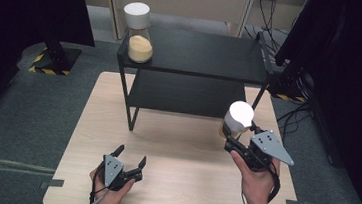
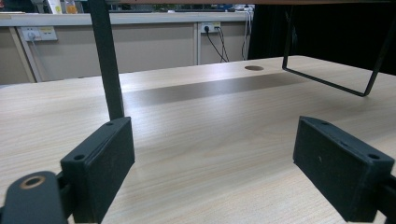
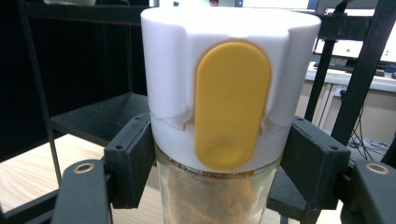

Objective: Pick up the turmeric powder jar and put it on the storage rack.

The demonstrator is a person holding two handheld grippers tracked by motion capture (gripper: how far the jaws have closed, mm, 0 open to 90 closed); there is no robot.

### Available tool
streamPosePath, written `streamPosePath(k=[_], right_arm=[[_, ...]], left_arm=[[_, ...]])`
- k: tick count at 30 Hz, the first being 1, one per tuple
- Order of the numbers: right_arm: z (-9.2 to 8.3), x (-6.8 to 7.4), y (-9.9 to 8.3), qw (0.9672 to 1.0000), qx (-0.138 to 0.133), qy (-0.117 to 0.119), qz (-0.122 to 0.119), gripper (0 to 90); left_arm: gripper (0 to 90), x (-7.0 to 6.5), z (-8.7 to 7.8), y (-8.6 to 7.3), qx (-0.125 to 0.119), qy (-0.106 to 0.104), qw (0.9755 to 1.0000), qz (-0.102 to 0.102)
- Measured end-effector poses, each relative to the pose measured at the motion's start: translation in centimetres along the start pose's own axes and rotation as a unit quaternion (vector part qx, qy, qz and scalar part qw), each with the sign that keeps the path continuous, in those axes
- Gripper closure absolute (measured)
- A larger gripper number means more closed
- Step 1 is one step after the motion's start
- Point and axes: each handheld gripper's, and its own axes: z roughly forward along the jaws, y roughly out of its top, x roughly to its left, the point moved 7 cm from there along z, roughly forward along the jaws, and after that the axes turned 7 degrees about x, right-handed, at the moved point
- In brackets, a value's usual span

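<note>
My right gripper is shut on a glass jar with a tall white lid, held above the table's right side in front of the black shelf. In the right gripper view the jar holds brown powder, its white lid carries a yellow oval tab, and the jaws press the jar just under the lid. My left gripper rests low at the table's front left, open and holding nothing; its pads stand wide apart over bare wood.
A second jar with a white lid and yellow powder stands on the shelf's top left corner. The shelf's lower tier is bare. A black shelf leg rises ahead of the left gripper. The wooden table has a cable hole.
</note>
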Motion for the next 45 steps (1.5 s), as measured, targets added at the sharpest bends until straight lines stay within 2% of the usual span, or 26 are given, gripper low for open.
streamPosePath(k=[45], right_arm=[[0.5, -0.7, 7.2, 0.9983, -0.052, -0.024, 0.01, 30.7]], left_arm=[[12.5, -0.1, 0.0, 0.0, 0.0, 0.0, 1.0, 0.003]])
